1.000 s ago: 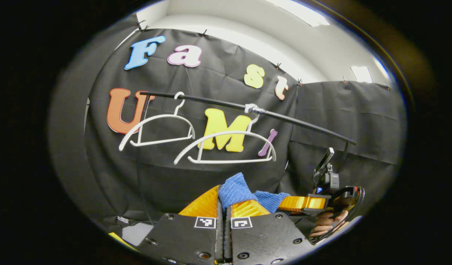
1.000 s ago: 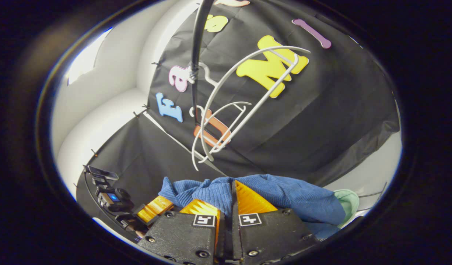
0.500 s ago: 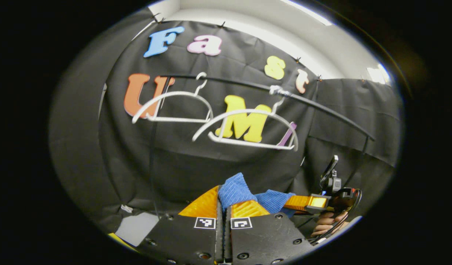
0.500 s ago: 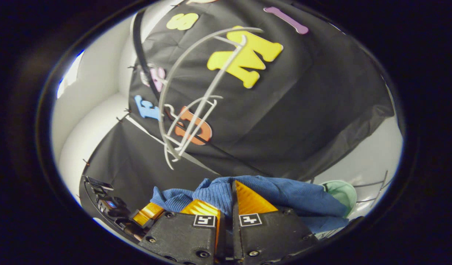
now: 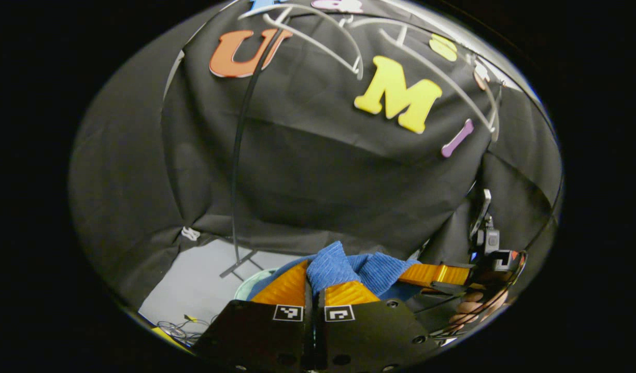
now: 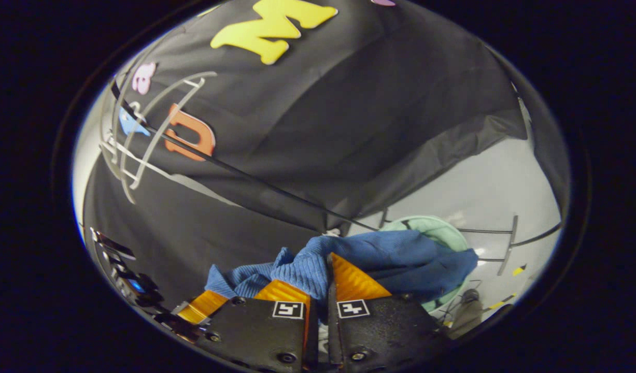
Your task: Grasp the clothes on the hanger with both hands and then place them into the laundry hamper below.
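Observation:
A blue knitted garment [image 5: 332, 267] is pinched between the fingers of my left gripper [image 5: 312, 280], which is shut on it. In the right gripper view the same blue garment [image 6: 395, 259] hangs bunched from my right gripper [image 6: 325, 277], also shut on it. Below and behind the cloth sits the pale green laundry hamper [image 6: 434, 230], whose rim [image 5: 248, 285] also peeks out in the left gripper view. Two bare white hangers [image 5: 318, 31] hang on the black rail high above. The other gripper [image 5: 437, 274] with a hand [image 5: 476, 308] is at the right in the left gripper view.
A black clothes rack stands here, with its thin upright pole [image 5: 237, 171] and its foot on the grey floor [image 5: 193, 290]. Its floor bars [image 6: 504, 238] lie beside the hamper. Loose cables [image 5: 178, 329] lie on the floor at the lower left.
Both grippers have dropped lower with the blue garment held between them; the hangers and rail have slid up in both views, and the floor and the hamper have come into sight.

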A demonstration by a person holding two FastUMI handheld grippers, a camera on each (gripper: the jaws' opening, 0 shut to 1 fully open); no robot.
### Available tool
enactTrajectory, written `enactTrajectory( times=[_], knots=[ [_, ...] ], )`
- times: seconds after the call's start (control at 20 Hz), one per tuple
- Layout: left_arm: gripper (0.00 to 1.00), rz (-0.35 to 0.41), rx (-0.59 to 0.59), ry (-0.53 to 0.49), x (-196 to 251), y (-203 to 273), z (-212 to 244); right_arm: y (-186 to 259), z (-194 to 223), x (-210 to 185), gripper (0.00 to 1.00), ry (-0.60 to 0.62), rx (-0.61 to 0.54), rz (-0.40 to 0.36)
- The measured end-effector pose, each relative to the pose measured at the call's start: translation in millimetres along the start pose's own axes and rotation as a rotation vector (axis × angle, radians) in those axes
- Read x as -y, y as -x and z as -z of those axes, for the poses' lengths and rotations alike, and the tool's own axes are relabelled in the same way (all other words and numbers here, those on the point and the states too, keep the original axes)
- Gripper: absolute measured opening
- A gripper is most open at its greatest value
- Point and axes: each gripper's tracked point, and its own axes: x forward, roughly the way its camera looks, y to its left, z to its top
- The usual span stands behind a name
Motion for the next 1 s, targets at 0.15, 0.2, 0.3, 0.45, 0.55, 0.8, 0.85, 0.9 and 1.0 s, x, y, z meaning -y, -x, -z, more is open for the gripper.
enactTrajectory(
  times=[0.15, 0.2, 0.3, 0.45, 0.55, 0.8, 0.85, 0.9, 1.0],
  knots=[
    [0.02, -0.049, -0.139, -0.078, -1, -27, 39, -23, 19, 24, 0.18, 0.121, -0.108, 0.158],
    [0.04, -0.058, -0.195, -0.095, -4, -34, 56, -19, 25, 32, 0.21, 0.172, -0.148, 0.225],
    [0.17, -0.055, -0.315, -0.119, 0, -36, 85, -7, 30, 33, 0.33, 0.237, -0.187, 0.282],
    [0.67, -0.055, -0.341, -0.184, -2, -31, 87, 0, 27, 43, 0.51, 0.283, -0.155, 0.337],
    [1.0, -0.041, -0.332, -0.199, -2, -25, 88, 22, 25, 46, 0.86, 0.279, -0.106, 0.342],
    [0.97, -0.029, -0.256, -0.227, -3, 19, 64, 92, 20, 37, 0.89, 0.24, 0.081, 0.36],
    [0.97, -0.038, -0.234, -0.242, -6, 27, 58, 108, 18, 34, 0.89, 0.234, 0.119, 0.368],
    [1.0, -0.046, -0.21, -0.253, -7, 33, 51, 126, 16, 27, 0.89, 0.229, 0.156, 0.372],
    [1.0, -0.056, -0.169, -0.259, -7, 48, 40, 160, 11, 25, 0.89, 0.231, 0.226, 0.38]
  ],
)
